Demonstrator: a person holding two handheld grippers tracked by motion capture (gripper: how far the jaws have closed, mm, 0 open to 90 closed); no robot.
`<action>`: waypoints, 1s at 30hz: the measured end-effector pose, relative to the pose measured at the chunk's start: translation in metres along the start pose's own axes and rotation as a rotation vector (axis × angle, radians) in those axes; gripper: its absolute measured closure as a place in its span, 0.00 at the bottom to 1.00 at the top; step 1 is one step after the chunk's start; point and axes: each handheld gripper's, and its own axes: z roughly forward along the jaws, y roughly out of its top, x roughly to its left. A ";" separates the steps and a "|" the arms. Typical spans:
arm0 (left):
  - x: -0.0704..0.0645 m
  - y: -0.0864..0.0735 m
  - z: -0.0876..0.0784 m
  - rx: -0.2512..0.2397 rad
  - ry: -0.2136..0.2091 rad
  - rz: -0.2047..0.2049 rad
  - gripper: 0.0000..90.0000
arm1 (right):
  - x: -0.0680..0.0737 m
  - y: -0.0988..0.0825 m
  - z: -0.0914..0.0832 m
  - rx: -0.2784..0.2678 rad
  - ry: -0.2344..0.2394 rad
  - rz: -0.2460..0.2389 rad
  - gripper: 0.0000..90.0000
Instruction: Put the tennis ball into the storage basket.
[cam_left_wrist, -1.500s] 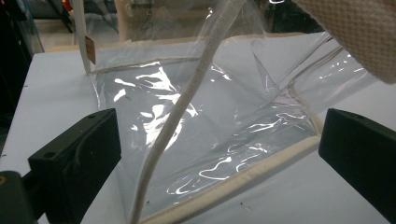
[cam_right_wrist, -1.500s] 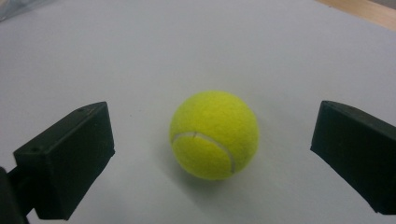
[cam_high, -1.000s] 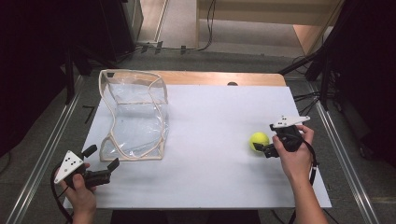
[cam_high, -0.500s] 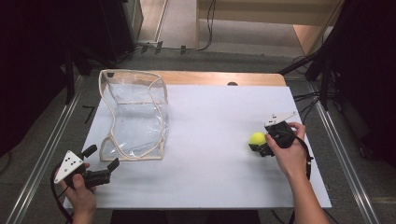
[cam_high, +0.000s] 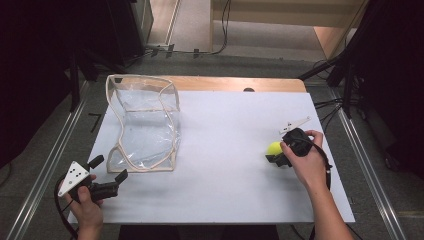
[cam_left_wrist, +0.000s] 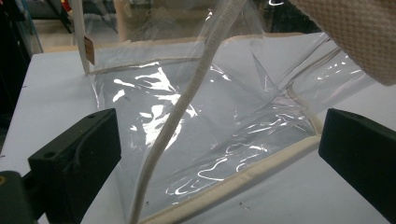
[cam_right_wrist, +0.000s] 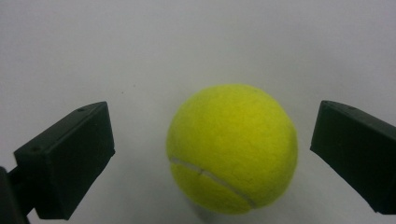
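A yellow-green tennis ball (cam_high: 273, 147) (cam_right_wrist: 233, 147) lies on the white table top at the right. My right gripper (cam_high: 276, 156) (cam_right_wrist: 212, 144) is open, with one black jaw on each side of the ball and a gap to both. A clear plastic bag (cam_high: 144, 122) (cam_left_wrist: 210, 116) with beige trim stands open at the left. Its beige strap (cam_left_wrist: 184, 107) hangs down in front of the left gripper's camera. My left gripper (cam_high: 108, 169) (cam_left_wrist: 219, 140) is open at the near left, pointing at the bag's near bottom edge, with nothing between its jaws.
The white sheet (cam_high: 225, 200) covers the table, with a wooden strip (cam_high: 235, 83) along the back and a small dark spot (cam_high: 248, 90) on it. Metal rails (cam_high: 367, 165) run down both sides. Cables lie on the floor beyond.
My right gripper has come down and closer around the tennis ball, which stays in place. The left gripper and the bag have not moved.
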 end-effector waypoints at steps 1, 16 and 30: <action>0.000 0.000 0.000 0.000 0.001 0.000 0.00 | -0.001 0.000 0.001 0.007 0.007 -0.003 0.00; 0.000 0.000 0.000 -0.004 0.001 -0.004 0.00 | -0.003 0.004 0.014 0.105 0.001 0.020 0.00; 0.000 0.000 -0.001 -0.006 0.005 -0.003 0.00 | -0.005 0.004 0.022 0.160 -0.014 0.042 0.06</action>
